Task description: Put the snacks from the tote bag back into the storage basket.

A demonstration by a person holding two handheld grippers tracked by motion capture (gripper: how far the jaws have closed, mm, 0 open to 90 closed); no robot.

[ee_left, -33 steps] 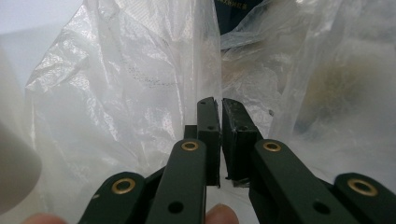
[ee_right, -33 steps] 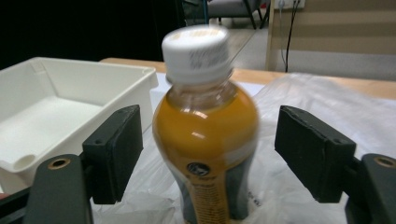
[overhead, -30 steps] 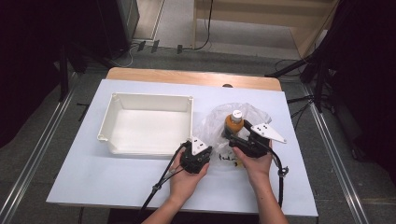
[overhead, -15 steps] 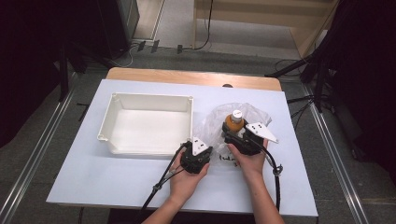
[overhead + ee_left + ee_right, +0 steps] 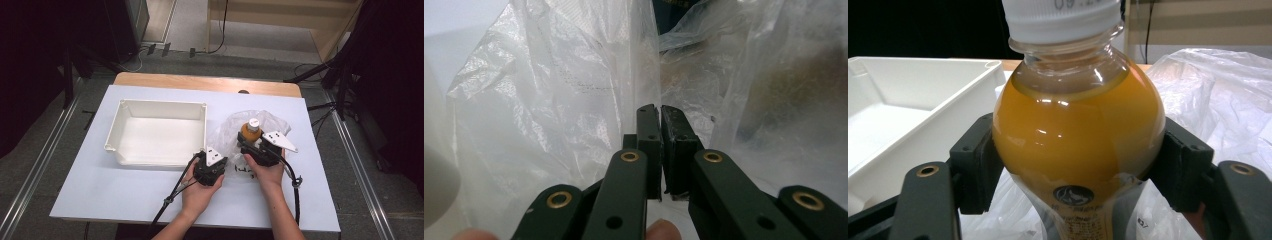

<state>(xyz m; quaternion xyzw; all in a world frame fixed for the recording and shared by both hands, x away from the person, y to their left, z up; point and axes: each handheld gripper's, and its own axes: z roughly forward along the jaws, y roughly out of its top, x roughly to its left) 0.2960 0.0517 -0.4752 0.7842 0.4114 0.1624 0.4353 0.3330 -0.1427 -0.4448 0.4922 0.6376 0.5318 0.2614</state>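
The bottle [image 5: 1078, 130] of orange drink stands upright in the crumpled plastic bag [image 5: 272, 125] on the counter [image 5: 100, 190], its round shoulder between the right gripper [image 5: 252, 149] fingers, which have just been closing on it. The left gripper [image 5: 659, 112] fingers are pinched together on a fold of the bag. This looks like the unbagging step; next the bottle should lift free while the bag is held down.
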